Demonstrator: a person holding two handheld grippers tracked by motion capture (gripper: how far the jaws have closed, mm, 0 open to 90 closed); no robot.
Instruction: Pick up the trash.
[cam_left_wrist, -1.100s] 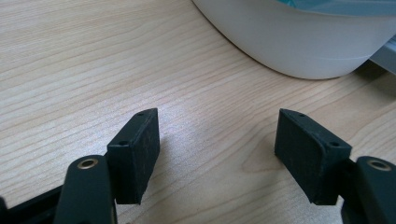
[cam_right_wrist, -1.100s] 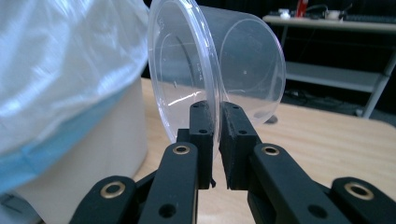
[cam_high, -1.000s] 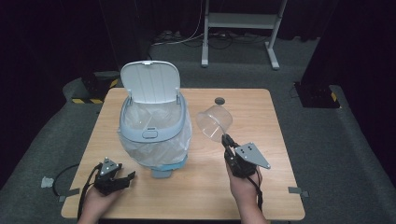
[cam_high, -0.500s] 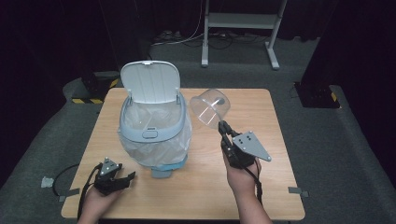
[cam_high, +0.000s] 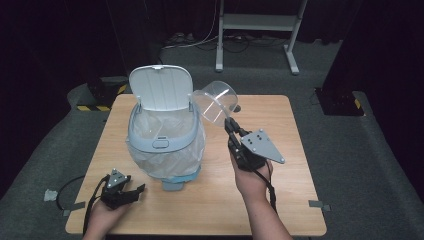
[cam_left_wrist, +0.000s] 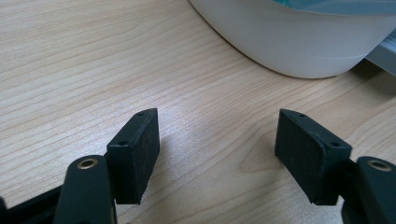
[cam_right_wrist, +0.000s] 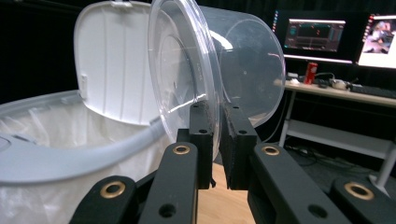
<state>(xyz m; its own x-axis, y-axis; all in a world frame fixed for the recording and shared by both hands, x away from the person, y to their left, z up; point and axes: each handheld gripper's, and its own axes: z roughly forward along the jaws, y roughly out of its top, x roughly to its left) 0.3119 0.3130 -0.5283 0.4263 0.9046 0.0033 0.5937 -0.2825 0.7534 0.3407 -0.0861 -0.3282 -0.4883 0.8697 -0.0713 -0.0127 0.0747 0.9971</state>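
A clear plastic container (cam_right_wrist: 233, 60) is clamped by its rim in the right gripper (cam_right_wrist: 215, 122), raised beside the open bin (cam_high: 162, 137). The left gripper (cam_left_wrist: 217, 140) is spread wide, empty, over the table (cam_left_wrist: 70, 60).

The left gripper (cam_high: 131, 192) sits low at about seven o'clock on the high view, held in the left hand (cam_high: 107, 210), its jaws spread wide apart. The right gripper (cam_high: 231, 124) is raised at about four o'clock, pointing toward eleven o'clock from the right hand (cam_high: 250, 175), jaws pinched nearly together.
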